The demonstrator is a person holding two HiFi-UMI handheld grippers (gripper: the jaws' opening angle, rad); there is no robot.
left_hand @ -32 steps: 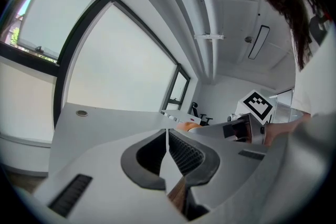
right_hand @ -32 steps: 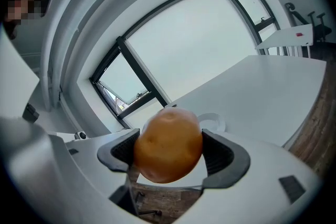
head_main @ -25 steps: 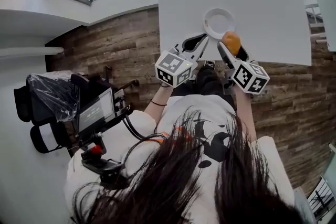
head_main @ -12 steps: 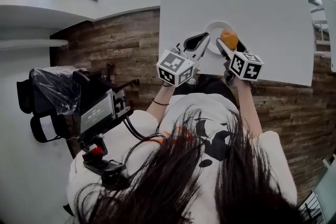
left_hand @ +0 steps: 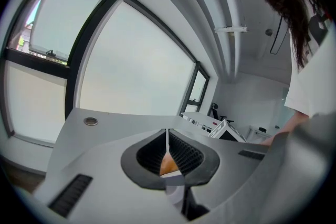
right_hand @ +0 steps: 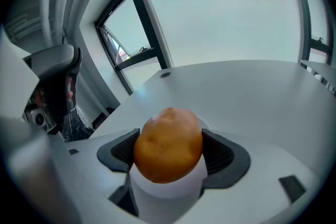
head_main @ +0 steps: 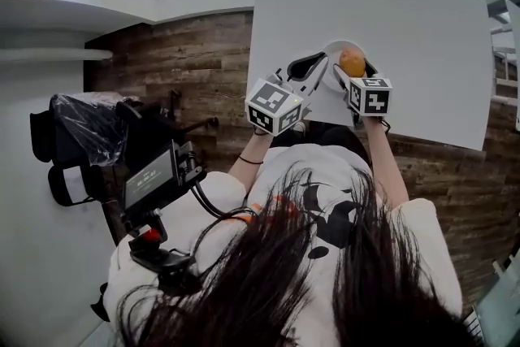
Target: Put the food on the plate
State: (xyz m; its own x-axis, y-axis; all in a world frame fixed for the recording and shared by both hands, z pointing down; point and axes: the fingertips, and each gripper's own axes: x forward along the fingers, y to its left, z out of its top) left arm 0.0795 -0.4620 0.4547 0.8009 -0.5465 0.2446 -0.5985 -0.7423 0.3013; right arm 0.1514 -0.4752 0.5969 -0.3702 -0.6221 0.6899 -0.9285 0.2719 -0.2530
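One orange [head_main: 352,61], right tongs [head_main: 353,66] over plate [head_main: 335,47]

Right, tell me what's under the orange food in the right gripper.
The white plate lies under the orange food. The food covers the plate's middle, so contact cannot be seen.

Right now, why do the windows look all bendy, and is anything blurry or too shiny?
Left gripper view: the wide lens curves the window frames and darkens the corners. Right gripper view: the orange food looks sharp, evenly lit, no glare. Head view: the white table has bowed edges; daylight is soft, shadows faint.
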